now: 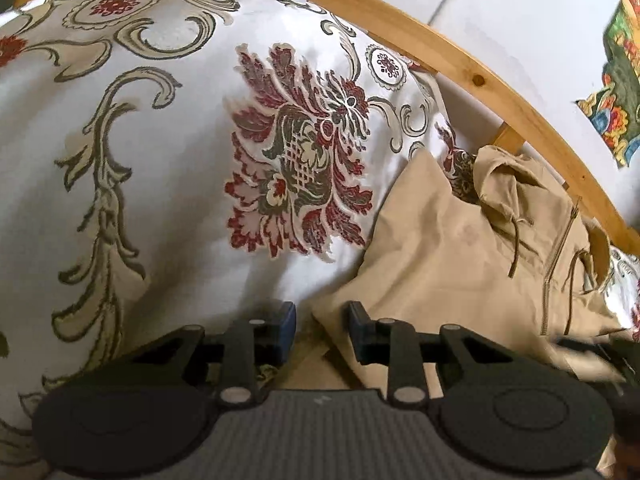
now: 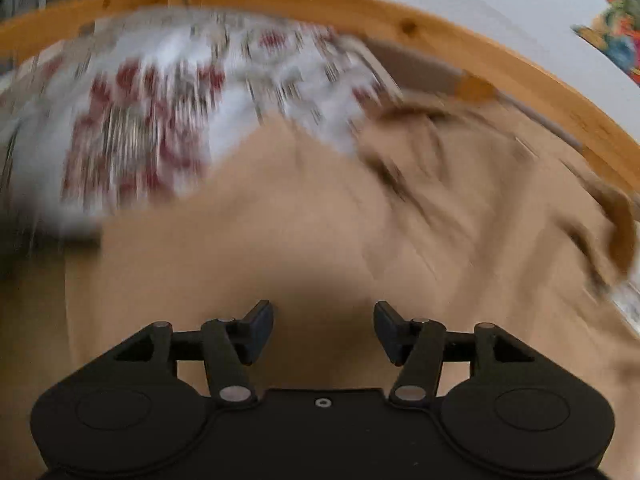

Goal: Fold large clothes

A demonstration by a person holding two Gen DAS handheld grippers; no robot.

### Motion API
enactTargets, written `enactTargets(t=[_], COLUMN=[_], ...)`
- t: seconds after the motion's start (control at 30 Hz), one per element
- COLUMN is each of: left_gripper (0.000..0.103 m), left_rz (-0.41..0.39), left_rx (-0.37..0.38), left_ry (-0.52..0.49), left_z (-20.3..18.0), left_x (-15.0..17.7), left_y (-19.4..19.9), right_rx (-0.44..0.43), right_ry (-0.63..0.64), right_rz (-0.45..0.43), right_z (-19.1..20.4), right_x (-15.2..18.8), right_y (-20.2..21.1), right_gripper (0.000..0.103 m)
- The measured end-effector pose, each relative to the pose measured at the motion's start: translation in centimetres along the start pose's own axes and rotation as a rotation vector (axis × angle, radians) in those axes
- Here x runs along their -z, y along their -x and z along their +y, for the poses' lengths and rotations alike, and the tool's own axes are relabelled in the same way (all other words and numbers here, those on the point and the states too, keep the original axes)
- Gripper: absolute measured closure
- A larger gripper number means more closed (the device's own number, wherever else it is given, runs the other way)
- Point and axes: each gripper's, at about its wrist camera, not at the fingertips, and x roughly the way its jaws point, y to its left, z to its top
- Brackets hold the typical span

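A tan hooded jacket with a zipper and drawstrings lies on a white bedspread with red and olive floral patterns. My left gripper is open, its fingers straddling the jacket's lower left corner edge. In the right wrist view, which is blurred by motion, the jacket fills the middle and my right gripper is open just above the cloth, holding nothing.
A wooden bed rail curves along the far side, also in the right wrist view. A white wall stands behind it, with a colourful hanging at the right edge.
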Motion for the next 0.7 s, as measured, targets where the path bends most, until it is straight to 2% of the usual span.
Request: enactTargets(t=[0.07,0.1,0.17,0.27,0.33,0.37,0.43,0.53,0.63,0.67,0.7], left_gripper=[0.069,0.064,0.06,0.038,0.019,0.016,0.014,0.014,0.014,0.014,0.014], left_rz=[0.005,0.01,0.016,0.022,0.021,0.019,0.004,0.001,-0.001,-0.001,-0.001], left_rx=[-0.002,-0.003,-0.003,0.001,0.018,0.024,0.026,0.015,0.013,0.009,0.005], left_ry=[-0.006,-0.009,-0.021,-0.07,-0.102,-0.113,-0.127,-0.126,-0.128,-0.135,-0.146], left_z=[-0.1,-0.1,-0.3,-1.0,-1.4,-1.5,-1.5,-1.0,-1.0,-1.1,-1.2], left_x=[0.1,0.1,0.1,0.3,0.5,0.6,0.6,0.6,0.6,0.7,0.8], left_y=[-0.2,-0.3,-0.4,-0.2,0.1,0.2,0.4,0.2,0.3,0.3,0.4], right_rx=[0.055,0.077,0.123,0.186,0.214,0.217,0.221,0.219,0.187,0.166,0.148], right_ry=[0.009,-0.013,-0.114,-0.242,-0.259,-0.258,-0.258,-0.264,-0.345,-0.371,-0.381], right_rz=[0.05,0.07,0.114,0.141,0.158,0.169,0.187,0.16,0.16,0.157,0.164], right_z=[-2.0,-3.1,-6.0,-9.1,-10.3,-10.7,-11.1,-11.8,-12.7,-12.8,-12.8], right_x=[3.4,4.9,7.8,11.6,13.5,14.3,15.5,16.4,16.2,15.7,15.5], right_y=[2.7,3.8,5.8,7.0,7.4,7.6,8.2,9.3,9.1,8.8,8.3], right_gripper=[0.044,0.042,0.042,0.042,0.043,0.043,0.043,0.043,0.043,0.053,0.07])
